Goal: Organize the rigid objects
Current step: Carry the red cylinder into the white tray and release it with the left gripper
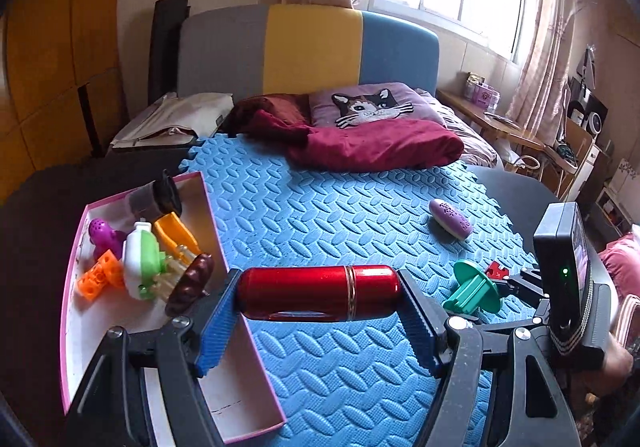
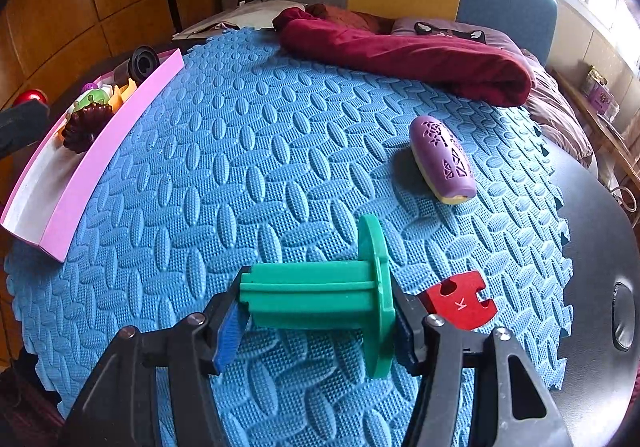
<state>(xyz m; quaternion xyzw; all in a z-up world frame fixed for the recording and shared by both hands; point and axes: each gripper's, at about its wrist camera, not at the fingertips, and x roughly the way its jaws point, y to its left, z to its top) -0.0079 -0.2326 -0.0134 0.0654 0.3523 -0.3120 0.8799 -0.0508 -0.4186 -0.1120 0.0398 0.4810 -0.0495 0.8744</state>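
Observation:
My left gripper (image 1: 318, 297) is shut on a red metal cylinder (image 1: 318, 293), held crosswise above the blue foam mat (image 1: 320, 207) beside the pink box (image 1: 224, 247). The box holds several small toys: a white-and-green bottle (image 1: 138, 259), an orange block (image 1: 98, 279), a brown bread roll (image 1: 192, 283) and a dark cup (image 1: 156, 197). My right gripper (image 2: 320, 307) is shut on a green plastic spool (image 2: 320, 295) by its two ends, low over the mat. A red puzzle piece (image 2: 460, 305) lies right beside it. A purple oval case (image 2: 442, 159) rests farther back on the mat.
The mat covers a dark round table (image 2: 596, 247). A maroon cloth (image 2: 408, 55) and a cat-print pillow (image 1: 368, 105) lie on the bed behind. The pink box (image 2: 100, 159) sits along the mat's left edge. A wooden wardrobe (image 1: 60, 47) stands at left.

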